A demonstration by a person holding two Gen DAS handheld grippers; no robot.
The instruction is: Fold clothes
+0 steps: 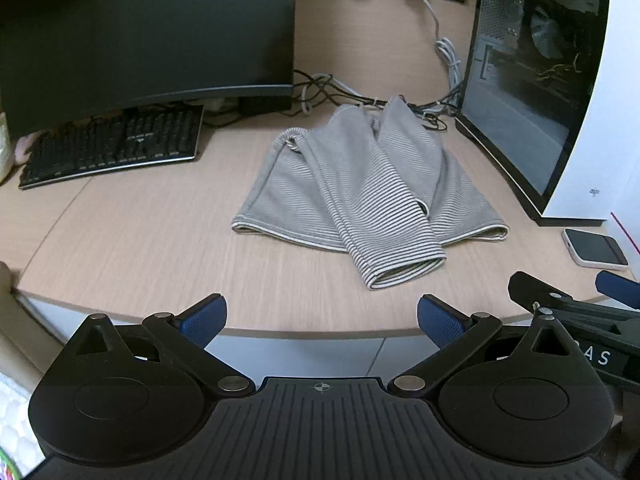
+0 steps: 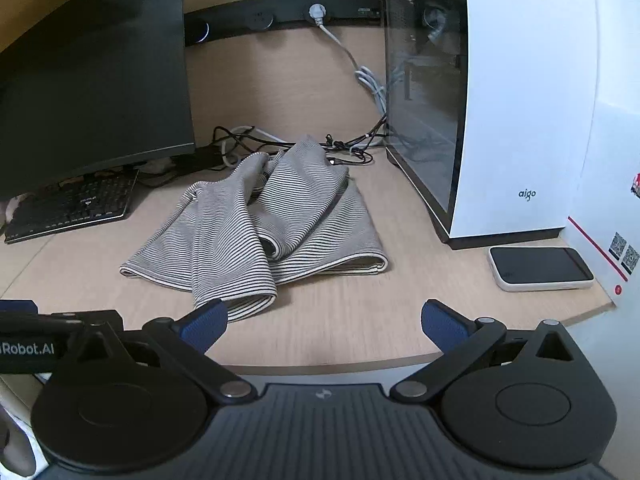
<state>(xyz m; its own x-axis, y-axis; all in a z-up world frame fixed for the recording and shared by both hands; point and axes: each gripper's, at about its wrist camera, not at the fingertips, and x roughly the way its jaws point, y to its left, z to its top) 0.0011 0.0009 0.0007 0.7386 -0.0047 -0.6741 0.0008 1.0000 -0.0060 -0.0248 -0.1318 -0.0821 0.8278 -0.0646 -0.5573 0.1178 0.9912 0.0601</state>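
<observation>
A grey striped garment lies on the wooden desk, partly folded, with both sleeves laid across its body and one sleeve cuff pointing at the front edge. It also shows in the right wrist view. My left gripper is open and empty, held at the desk's front edge, short of the cuff. My right gripper is open and empty, at the front edge just right of the cuff; its left pad overlaps the cuff in view. The right gripper's fingers show at the right in the left wrist view.
A dark monitor and black keyboard stand at the back left. A white computer case stands at the right, with a phone in front of it. Tangled cables lie behind the garment.
</observation>
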